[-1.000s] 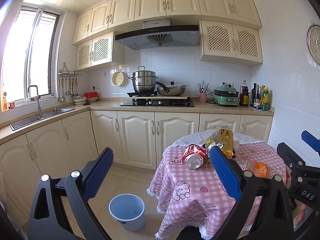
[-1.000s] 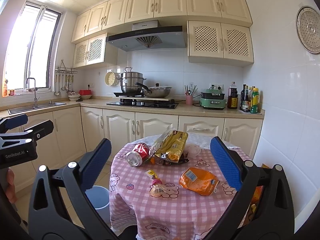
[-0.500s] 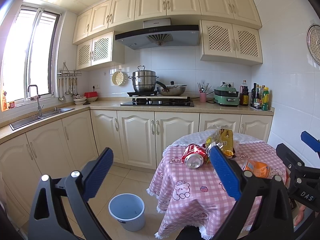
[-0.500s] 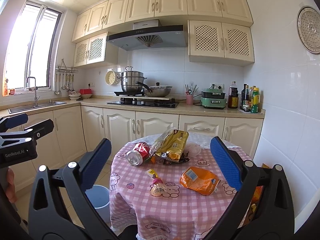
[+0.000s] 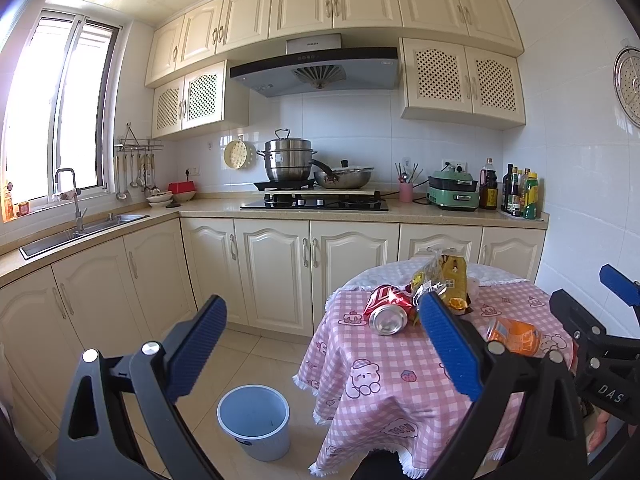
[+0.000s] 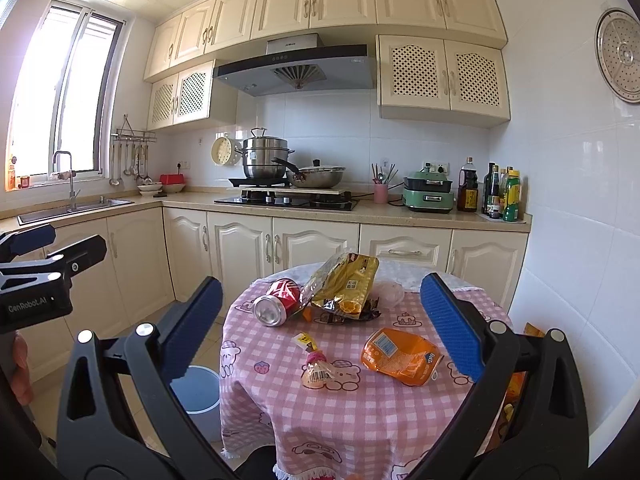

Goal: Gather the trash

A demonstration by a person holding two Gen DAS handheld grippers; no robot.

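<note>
A round table with a pink checked cloth (image 6: pixel 360 412) holds trash: a red soda can (image 6: pixel 278 302) on its side, a gold snack bag (image 6: pixel 346 286), an orange packet (image 6: pixel 400 356) and a small wrapped snack (image 6: pixel 316 370). The can (image 5: pixel 388 308), gold bag (image 5: pixel 444 280) and orange packet (image 5: pixel 512 334) also show in the left wrist view. A pale blue bin (image 5: pixel 254 420) stands on the floor left of the table. My left gripper (image 5: pixel 324 348) is open and empty, short of the table. My right gripper (image 6: pixel 320 324) is open and empty above the table's near side.
Cream kitchen cabinets (image 5: pixel 276 272) run behind the table, with a stove and pots (image 5: pixel 316 192) and a sink (image 5: pixel 84 230) on the left. A white tiled wall (image 6: pixel 580 240) is close on the right. The bin shows partly in the right wrist view (image 6: pixel 198 396).
</note>
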